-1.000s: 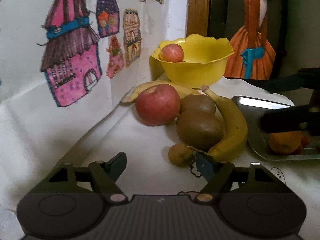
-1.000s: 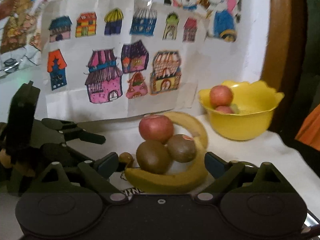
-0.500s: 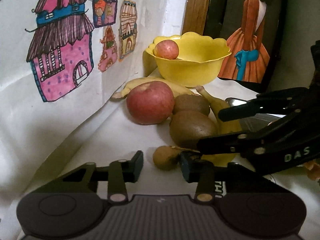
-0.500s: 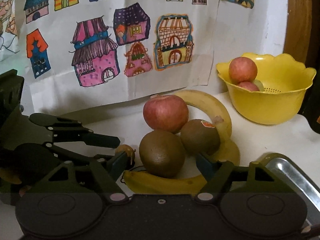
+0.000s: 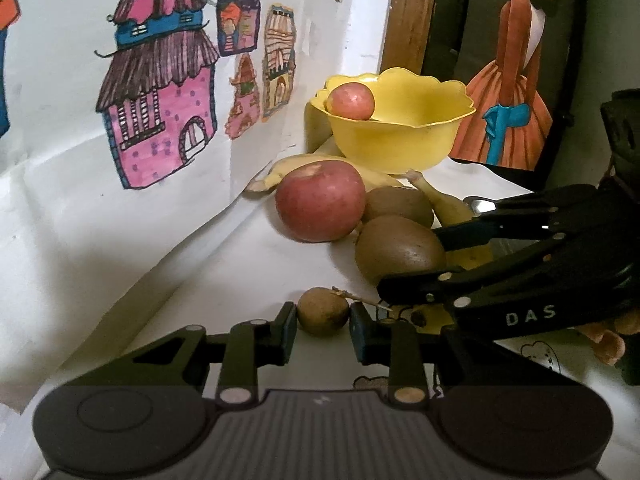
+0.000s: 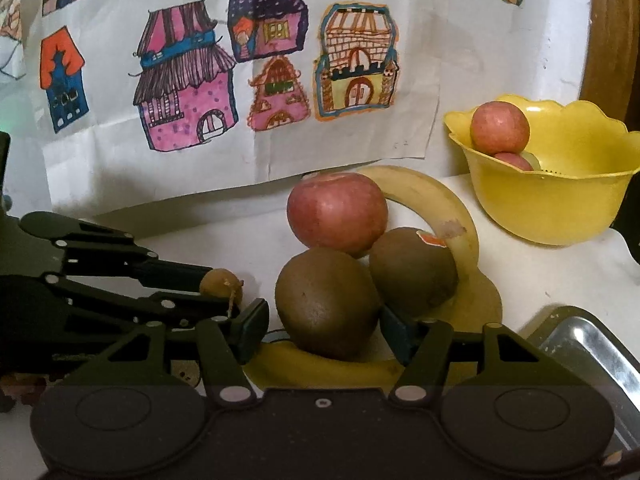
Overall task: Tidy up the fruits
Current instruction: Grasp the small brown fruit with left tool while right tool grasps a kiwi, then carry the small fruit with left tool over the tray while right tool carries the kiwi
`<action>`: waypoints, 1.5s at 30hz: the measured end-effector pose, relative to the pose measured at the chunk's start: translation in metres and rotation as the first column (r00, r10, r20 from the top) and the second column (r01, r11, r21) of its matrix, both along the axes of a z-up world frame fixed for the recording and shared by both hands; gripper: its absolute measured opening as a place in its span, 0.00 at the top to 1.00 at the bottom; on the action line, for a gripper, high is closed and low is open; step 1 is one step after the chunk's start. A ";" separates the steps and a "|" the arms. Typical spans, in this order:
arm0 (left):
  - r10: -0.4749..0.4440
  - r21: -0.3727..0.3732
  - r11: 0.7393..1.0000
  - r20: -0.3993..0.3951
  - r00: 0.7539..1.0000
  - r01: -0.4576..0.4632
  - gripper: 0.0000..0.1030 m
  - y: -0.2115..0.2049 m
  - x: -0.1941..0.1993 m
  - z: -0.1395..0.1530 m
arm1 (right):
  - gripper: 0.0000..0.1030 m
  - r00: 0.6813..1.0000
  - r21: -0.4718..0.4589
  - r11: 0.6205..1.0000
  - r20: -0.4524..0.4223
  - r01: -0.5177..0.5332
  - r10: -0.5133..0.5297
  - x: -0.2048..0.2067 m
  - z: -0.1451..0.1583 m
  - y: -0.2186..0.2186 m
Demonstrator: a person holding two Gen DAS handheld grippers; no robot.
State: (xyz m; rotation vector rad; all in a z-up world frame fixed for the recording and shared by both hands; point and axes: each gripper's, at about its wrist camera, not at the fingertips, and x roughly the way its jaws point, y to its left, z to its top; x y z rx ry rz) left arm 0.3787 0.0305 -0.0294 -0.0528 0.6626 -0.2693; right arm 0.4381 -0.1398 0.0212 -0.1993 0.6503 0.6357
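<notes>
Where the views differ: only the right wrist camera shows the shiny metal tray [image 6: 592,344] corner and a second fruit low in the bowl.
Scalloped yellow plastic bowl [image 5: 400,136]: holds a red apple [image 5: 351,101], by the wall.
Large red apple [image 5: 320,200]: smooth, resting against curved bananas [image 6: 440,204].
Fuzzy brown kiwi [image 6: 328,304]: between the right gripper [image 6: 320,326] fingers, jaws wide, contact unclear.
Small round brown fruit [image 5: 323,311]: dry-stemmed, on the white cloth, flanked closely by left gripper [image 5: 322,330] pads, level and low.

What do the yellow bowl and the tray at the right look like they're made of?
Yellow bowl: probably plastic; even opaque colour, thin scalloped rim, drain slots moulded inside, soft sheen.
Tray: looks like metal, likely steel; silvery, mirror-bright reflections, rolled edge.
</notes>
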 end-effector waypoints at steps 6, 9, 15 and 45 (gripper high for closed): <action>0.011 -0.007 1.000 -0.001 1.000 -0.011 0.69 0.003 -0.002 0.000 | 0.41 1.000 -0.002 1.000 -0.009 0.017 -0.017 0.007 -0.007 0.003; 0.018 -0.002 1.000 0.002 1.000 -0.018 0.69 0.004 -0.003 0.001 | 0.42 1.000 -0.007 1.000 0.003 0.017 -0.017 0.007 -0.007 0.004; 0.037 -0.007 0.999 0.014 0.999 -0.037 0.69 0.007 -0.008 0.005 | 0.42 0.999 0.022 0.999 0.028 0.027 -0.027 0.002 -0.009 0.002; -0.079 0.004 0.997 0.180 0.980 0.080 0.69 -0.096 -0.065 0.071 | 0.42 0.959 0.182 0.959 0.141 0.218 -0.245 -0.099 0.061 -0.160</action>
